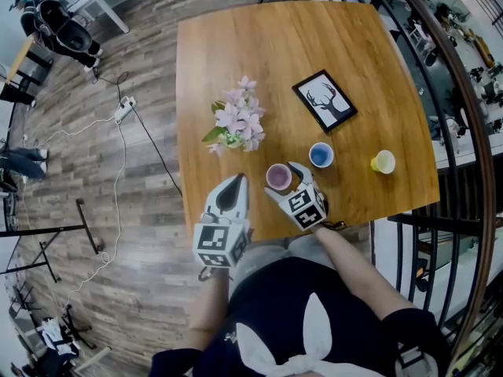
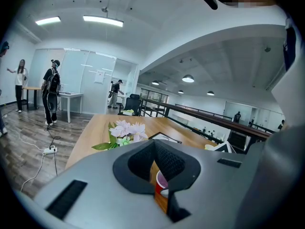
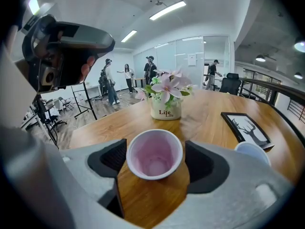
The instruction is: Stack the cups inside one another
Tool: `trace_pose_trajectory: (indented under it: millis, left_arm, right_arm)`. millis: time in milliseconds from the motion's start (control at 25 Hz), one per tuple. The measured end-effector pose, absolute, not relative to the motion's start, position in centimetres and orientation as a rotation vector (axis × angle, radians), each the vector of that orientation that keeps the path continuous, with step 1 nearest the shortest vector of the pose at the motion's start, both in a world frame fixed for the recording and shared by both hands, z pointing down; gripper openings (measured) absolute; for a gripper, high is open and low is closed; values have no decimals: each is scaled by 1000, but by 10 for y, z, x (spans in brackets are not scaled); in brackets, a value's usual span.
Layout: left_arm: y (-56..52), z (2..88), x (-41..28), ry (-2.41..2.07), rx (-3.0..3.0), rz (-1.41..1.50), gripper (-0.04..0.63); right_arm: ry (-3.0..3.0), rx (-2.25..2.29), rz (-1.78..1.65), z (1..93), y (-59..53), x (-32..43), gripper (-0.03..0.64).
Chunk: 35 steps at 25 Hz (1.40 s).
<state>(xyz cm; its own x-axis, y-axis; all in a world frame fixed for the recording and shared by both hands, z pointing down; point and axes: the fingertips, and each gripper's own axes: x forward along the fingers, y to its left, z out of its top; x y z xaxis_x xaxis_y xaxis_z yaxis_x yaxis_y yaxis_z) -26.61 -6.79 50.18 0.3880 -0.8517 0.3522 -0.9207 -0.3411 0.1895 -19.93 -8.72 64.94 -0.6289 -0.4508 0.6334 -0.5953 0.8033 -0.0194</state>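
Partly hidden blue cup [image 3: 251,152], behind right tool [image 3: 155,157]

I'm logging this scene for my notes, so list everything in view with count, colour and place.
table: one, light wood, centre
pink cup: one, pink, near edge
blue cup: one, blue, right of pink cup
yellow cup: one, yellow, farthest right
flower pot: one, pink blooms, table's left side
framed picture: one, black, beyond blue cup
power strip: one, white, floor left of table
left gripper: one, grey, shut, near table edge
right gripper: one, grey, open around pink cup
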Motion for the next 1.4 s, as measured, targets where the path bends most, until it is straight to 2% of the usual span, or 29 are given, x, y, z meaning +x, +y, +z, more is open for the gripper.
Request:
trace_pose_trajectory:
  millis: [200,240,840,1400]
  left_arm:
    - [-70,505,-268,-1540,2292,271,15]
    - [-71,505,-269,-1539,2291,271,15]
    - [-78,504,-267,-1530,2295,255,15]
    - [-84,483,-244,-1568,2290,250,15]
  right_arm:
    - [-2357,760,359,658,-86,-200,377]
    - [-2354,758,359,658,-86,-200,358]
    - [-2374,767,302,635,-88,-197,357]
    - [-2535,814,326,539,-94,-182,357]
